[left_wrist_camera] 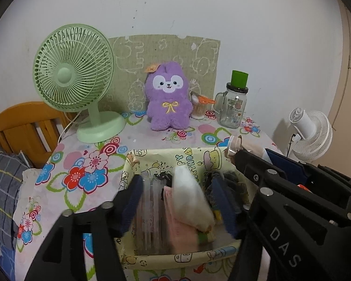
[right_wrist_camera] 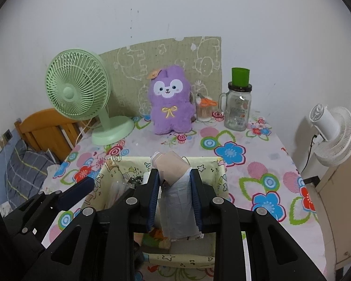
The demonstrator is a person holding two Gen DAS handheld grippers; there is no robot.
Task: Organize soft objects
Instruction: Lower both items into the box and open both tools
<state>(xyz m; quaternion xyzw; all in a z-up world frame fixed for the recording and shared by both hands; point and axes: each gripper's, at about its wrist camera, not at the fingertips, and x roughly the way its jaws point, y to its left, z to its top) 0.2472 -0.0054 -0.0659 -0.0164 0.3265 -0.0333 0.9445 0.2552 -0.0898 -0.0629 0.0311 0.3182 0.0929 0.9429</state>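
A yellow cartoon-print fabric basket [left_wrist_camera: 166, 155] [right_wrist_camera: 218, 171] sits on the flowered table, holding several folded soft items in clear bags. My left gripper [left_wrist_camera: 177, 201] is open above the basket, its fingers either side of a white bagged item [left_wrist_camera: 190, 194] and a pink one [left_wrist_camera: 180, 224]. My right gripper [right_wrist_camera: 175, 187] is shut on a beige rolled item in a clear bag [right_wrist_camera: 173, 166], held over the basket; it also shows at the right of the left wrist view [left_wrist_camera: 241, 142].
A green desk fan [left_wrist_camera: 73, 70], a purple plush toy [left_wrist_camera: 167, 97], a cup of cotton swabs [left_wrist_camera: 198, 107] and a glass jar with a green cup on it [left_wrist_camera: 232, 107] stand at the back. A white fan [right_wrist_camera: 332, 135] stands right of the table; a wooden bed frame [left_wrist_camera: 23, 126] is left.
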